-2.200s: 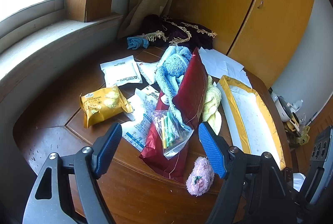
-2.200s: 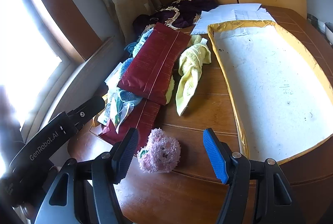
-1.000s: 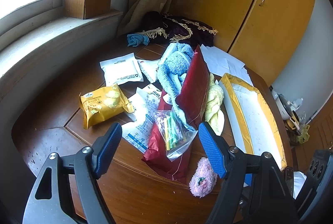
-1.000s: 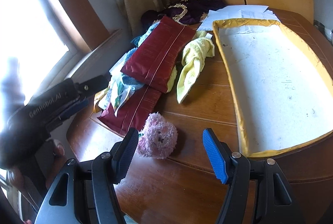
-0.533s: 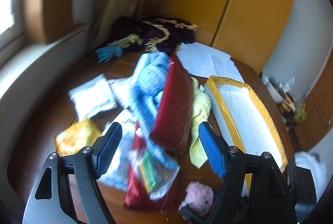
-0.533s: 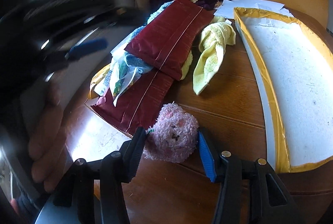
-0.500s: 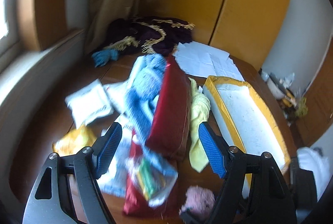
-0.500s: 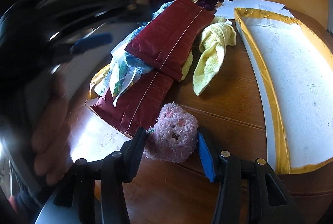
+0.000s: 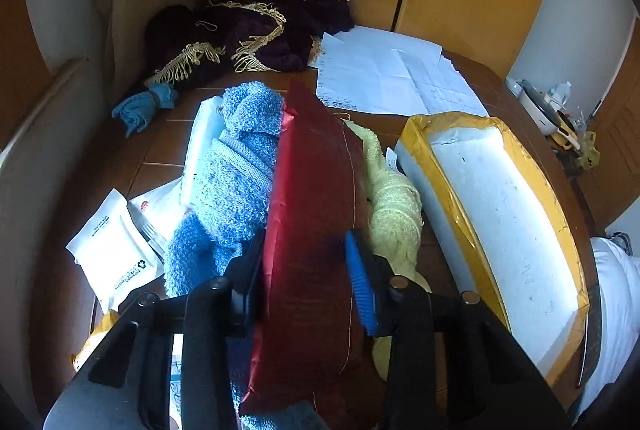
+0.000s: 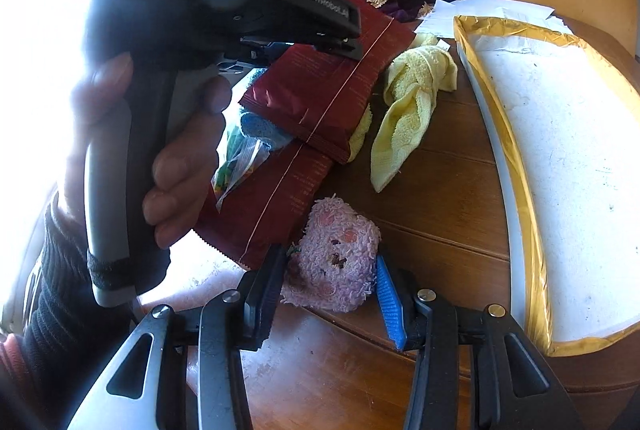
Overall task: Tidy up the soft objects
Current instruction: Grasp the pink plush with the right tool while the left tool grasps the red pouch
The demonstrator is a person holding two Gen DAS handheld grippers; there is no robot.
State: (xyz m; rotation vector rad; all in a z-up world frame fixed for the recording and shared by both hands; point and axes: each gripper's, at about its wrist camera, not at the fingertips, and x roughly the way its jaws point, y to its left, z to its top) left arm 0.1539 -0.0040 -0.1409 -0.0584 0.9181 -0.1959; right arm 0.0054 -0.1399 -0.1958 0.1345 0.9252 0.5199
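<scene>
Pink plush toy (image 10: 334, 256) sits on the wooden table (image 10: 420, 166), near its front edge, squeezed between both pads of the right gripper (image 10: 326, 296) — closed on it, pile bulging against the blue pad. Just behind the toy lies a dark red foil pouch (image 10: 276, 202), with a second red pouch (image 9: 316, 214) stacked on top further back. The left gripper (image 9: 306, 280) is clamped across that upper pouch, one pad on each side, foil pinched up between them. In the right wrist view the person's left hand (image 10: 176, 150) wraps the left gripper's handle, black knit sleeve at the wrist.

Under and left of the upper pouch: a blue towel (image 9: 236, 182), a clear zip bag (image 10: 236, 162) with coloured bits inside, and white packets (image 9: 116, 254). Yellow towel (image 10: 408, 102) lies right of the pouches, touching the upper one's edge. Right of that, well clear of the toy — a white foam tray (image 10: 560, 158) with yellow tape round its rim. At the back of the table: loose paper sheets (image 9: 384, 74) and a dark purple cloth (image 9: 256, 26) with gold fringe, against a curtain and yellow cupboard doors.
</scene>
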